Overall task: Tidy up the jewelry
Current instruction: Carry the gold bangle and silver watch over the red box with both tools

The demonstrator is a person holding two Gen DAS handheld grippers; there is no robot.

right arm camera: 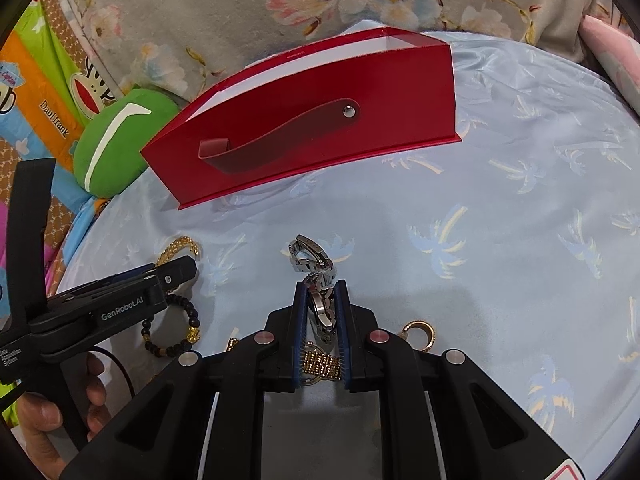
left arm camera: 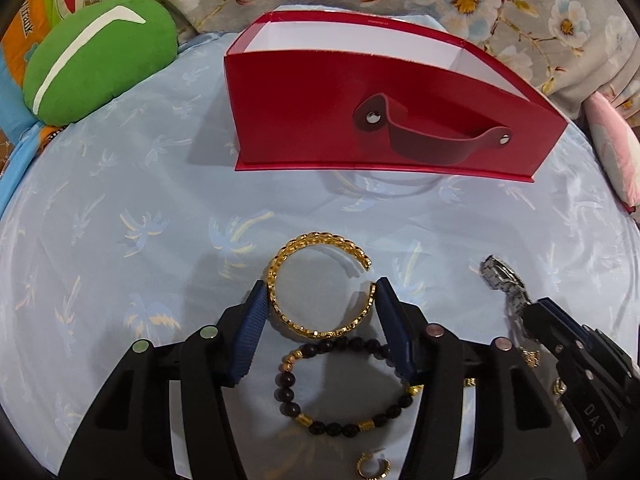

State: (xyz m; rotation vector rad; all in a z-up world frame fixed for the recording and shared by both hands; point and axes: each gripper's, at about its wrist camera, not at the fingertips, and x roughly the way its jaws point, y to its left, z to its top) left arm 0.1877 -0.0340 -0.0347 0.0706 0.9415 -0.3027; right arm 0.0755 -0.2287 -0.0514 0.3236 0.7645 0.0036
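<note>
- We've got the left gripper (left arm camera: pixel 322 294) straddling the gold bangle (left arm camera: pixel 320 286) on the blue cloth (left arm camera: pixel 120 200). Its blue pads (left arm camera: pixel 256 312) sit right against the bangle's two sides, so it looks clenched on it.
- The bangle lies flat, and its gap faces right and a bit away from us, toward the red box (left arm camera: pixel 340 120).
- Just behind it, between the gripper's arms, lies the bead bracelet (left arm camera: pixel 344 388), also flat. A small gold hoop (left arm camera: pixel 374 468) sits nearer the camera.
- Our right gripper (right arm camera: pixel 322 308) is clamped tight on a silver watch (right arm camera: pixel 316 280). The band's long axis runs straight out along the fingers, and the free end curls on the cloth toward the box.
- Under that gripper there's a gold band (right arm camera: pixel 320 364), plus a gold ring (right arm camera: pixel 420 334) just to its right.
- The box stands open-topped at the far side, strap handle facing us, well apart from all the jewelry.
</note>
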